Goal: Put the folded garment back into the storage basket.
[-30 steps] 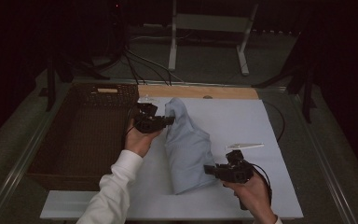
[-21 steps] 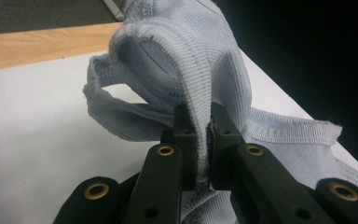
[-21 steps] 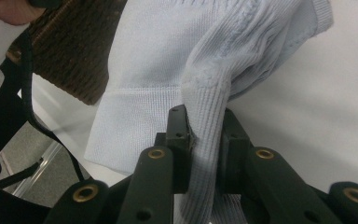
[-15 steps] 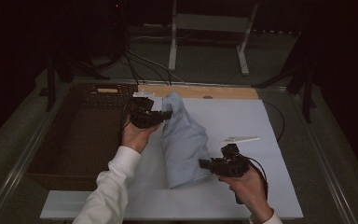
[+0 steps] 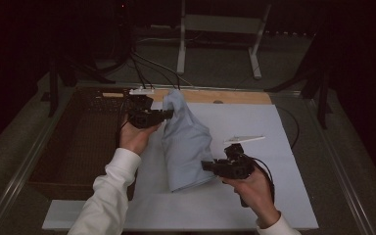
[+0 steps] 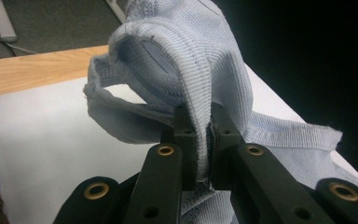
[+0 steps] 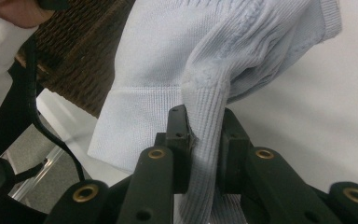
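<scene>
Compared with a second ago, both grippers are a little higher and farther from the person, and the cloth goes with them. The left gripper is now close to the wooden strip at the far edge of the white sheet; the right gripper is nearer to the middle of the sheet. I judge that the cloth is being lifted and carried, maybe toward the basket, which lies on the outer side of the left gripper (this is only my reading).

The left gripper is clamped on the cloth: its jaws pinch a thick ribbed hem, which arches up over them. The right gripper is also clamped on the cloth, on a ribbed fold that runs up between its jaws.

The cloth is pale blue knit, soft and limp. It hangs between the two grippers, high at the left one and sloping down to the right one, with its lower part apparently resting on the sheet.
</scene>
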